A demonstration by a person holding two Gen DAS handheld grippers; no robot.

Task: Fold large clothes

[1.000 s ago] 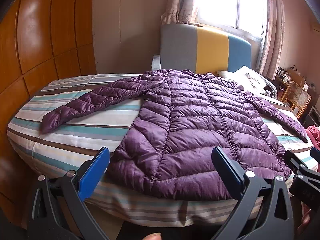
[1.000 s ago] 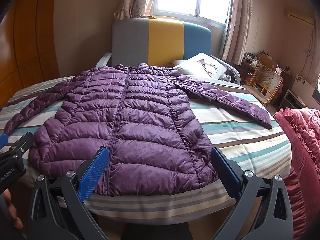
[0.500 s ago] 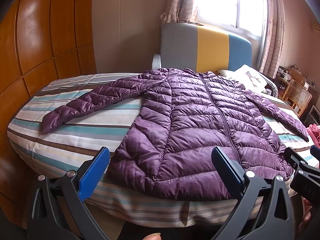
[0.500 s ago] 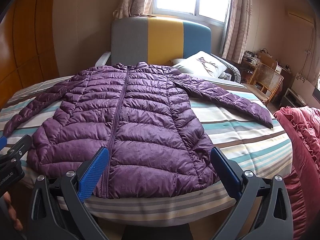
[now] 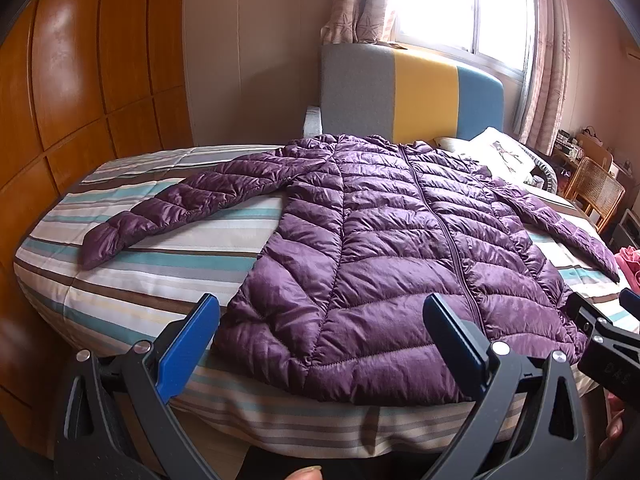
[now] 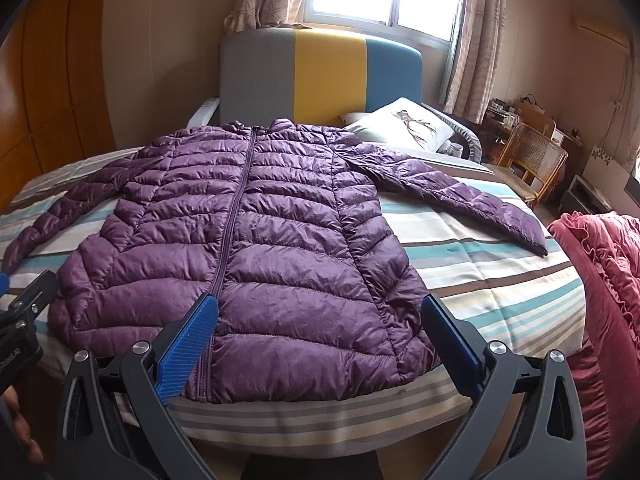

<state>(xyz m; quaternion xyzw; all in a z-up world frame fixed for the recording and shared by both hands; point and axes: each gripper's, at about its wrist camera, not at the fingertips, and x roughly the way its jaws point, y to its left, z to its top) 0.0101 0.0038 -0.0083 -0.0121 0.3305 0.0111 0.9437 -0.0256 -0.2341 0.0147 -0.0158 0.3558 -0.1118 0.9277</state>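
1. While the striped bed is filling the middle of both views, the purple puffer jacket is lying flat across it, zipped, sleeves spreading outward.
2. The left gripper is hovering at lower center, spread wide before the hem.
3. The right gripper is doing likewise, gaping, not touching the hem.

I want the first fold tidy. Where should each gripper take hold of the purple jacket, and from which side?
A judgement: grip the purple jacket at its two sleeve cuffs, coming in from the bed's outer sides. It lies flat, zipped, sleeves spread, so each cuff is a free, thin end. The left gripper suits the left one, the right gripper the right one. Both are open.
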